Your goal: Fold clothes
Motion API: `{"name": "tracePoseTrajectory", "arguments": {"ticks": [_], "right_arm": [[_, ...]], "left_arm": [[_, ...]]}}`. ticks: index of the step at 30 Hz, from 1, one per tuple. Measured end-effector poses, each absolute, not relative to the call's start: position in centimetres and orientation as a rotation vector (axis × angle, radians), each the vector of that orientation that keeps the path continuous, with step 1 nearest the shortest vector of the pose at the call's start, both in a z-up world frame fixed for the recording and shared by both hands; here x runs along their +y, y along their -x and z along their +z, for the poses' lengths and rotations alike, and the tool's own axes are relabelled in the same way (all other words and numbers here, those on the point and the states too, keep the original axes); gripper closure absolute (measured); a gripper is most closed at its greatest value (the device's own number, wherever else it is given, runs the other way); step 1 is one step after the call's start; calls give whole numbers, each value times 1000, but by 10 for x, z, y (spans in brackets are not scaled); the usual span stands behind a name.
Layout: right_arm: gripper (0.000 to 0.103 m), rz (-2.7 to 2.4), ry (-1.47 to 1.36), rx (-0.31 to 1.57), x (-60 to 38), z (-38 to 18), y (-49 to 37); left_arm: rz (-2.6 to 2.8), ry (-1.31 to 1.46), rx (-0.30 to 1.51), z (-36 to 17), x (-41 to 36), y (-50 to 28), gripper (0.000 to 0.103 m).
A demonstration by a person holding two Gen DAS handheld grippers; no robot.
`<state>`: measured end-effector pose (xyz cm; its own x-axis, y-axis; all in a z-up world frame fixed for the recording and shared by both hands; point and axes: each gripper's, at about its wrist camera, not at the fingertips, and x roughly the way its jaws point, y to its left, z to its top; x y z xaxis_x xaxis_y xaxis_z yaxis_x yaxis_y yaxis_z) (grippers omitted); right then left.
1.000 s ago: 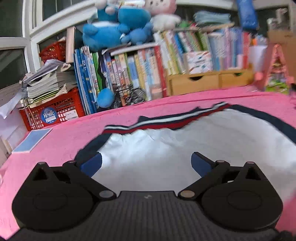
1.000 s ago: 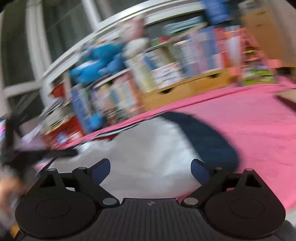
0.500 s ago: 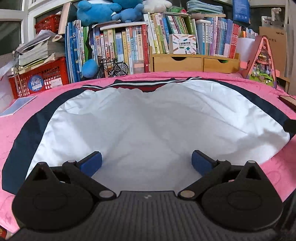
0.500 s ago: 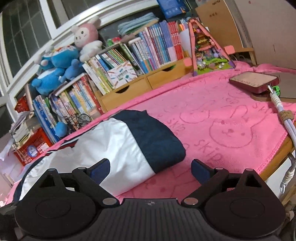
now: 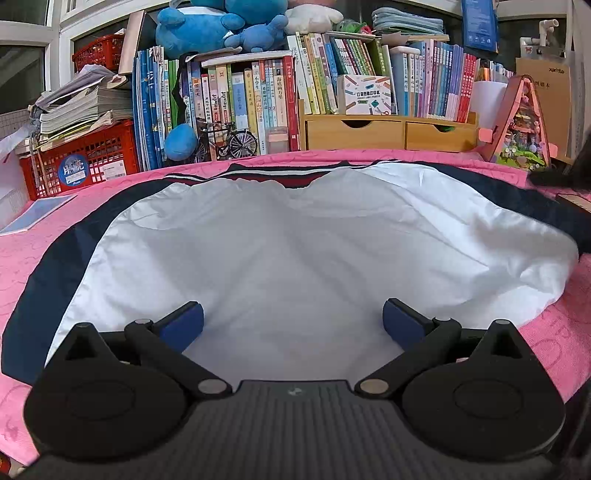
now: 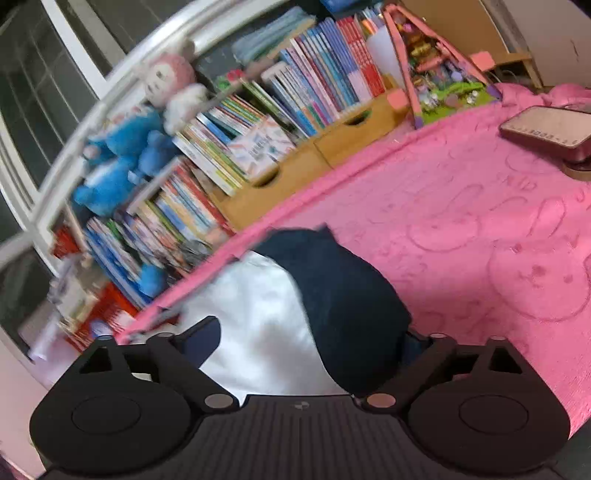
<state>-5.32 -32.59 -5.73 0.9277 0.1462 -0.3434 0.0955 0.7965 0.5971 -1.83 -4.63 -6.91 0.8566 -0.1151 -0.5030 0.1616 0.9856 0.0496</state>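
Observation:
A white shirt [image 5: 295, 251] with navy sleeves [image 5: 48, 288] and a striped collar [image 5: 258, 177] lies spread flat on the pink blanket [image 5: 22, 258]. My left gripper [image 5: 291, 321] is open at the shirt's near hem, and white cloth spans the gap between its blue pads [image 5: 183, 321]. In the right wrist view the camera is tilted. There my right gripper [image 6: 306, 343] is open over the shirt's right side. The navy sleeve [image 6: 343, 288] bulges between the fingers and hides most of the right pad. White cloth [image 6: 258, 325] fills the left half of the gap.
Along the back of the blanket stand a row of books [image 5: 258, 96], wooden drawers [image 5: 388, 133], a red crate [image 5: 85, 155] and a pink toy house [image 5: 524, 122], with blue plush toys [image 5: 221, 26] on top. A dark red flat device [image 6: 543, 129] lies at the right, a blue booklet [image 5: 37, 214] at the left.
My right gripper has moved in over the navy sleeve and rolled, so its view now tilts. My left gripper drew back earlier to the near hem and has barely shifted since.

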Motion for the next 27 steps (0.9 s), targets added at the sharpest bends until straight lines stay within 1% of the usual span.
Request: {"name": "tracePoseTrajectory", "arguments": {"ticks": [2,4,5,7,12,14,16,20,22,25,27], "right_arm": [[10,88,-638,338,-320,-50,62],[13,74,-663,377,-321,-54,62],[19,59,-677,395,-322,-58,63],[24,59,-676,413,-320,-60,65],[22,135,-523,439,-286,-47,74],[21,91,-552,484,-286,-50,72],[22,55,-658,565,-294,-56,72],[16,94,-644,604,-284,-51,81],[15,66,-672,582,-290,-55,71],[28,29,-706,537,-303,-55,52],[43,44,-705,514,-308,-47,41]], "left_arm": [[-148,-87,519,-69,-46,18,0],[-149,-85,517,-70,-45,19,0],[-150,-84,515,-70,-45,19,0],[-152,-81,513,-71,-44,20,0],[-156,-74,515,-70,-43,20,0],[-160,-71,517,-70,-42,20,0],[-164,-69,518,-69,-41,20,0],[-164,-65,515,-69,-39,21,0],[-165,-66,516,-69,-39,21,0],[-174,-64,521,-69,-38,20,0],[-177,-63,521,-70,-38,21,0]]}}
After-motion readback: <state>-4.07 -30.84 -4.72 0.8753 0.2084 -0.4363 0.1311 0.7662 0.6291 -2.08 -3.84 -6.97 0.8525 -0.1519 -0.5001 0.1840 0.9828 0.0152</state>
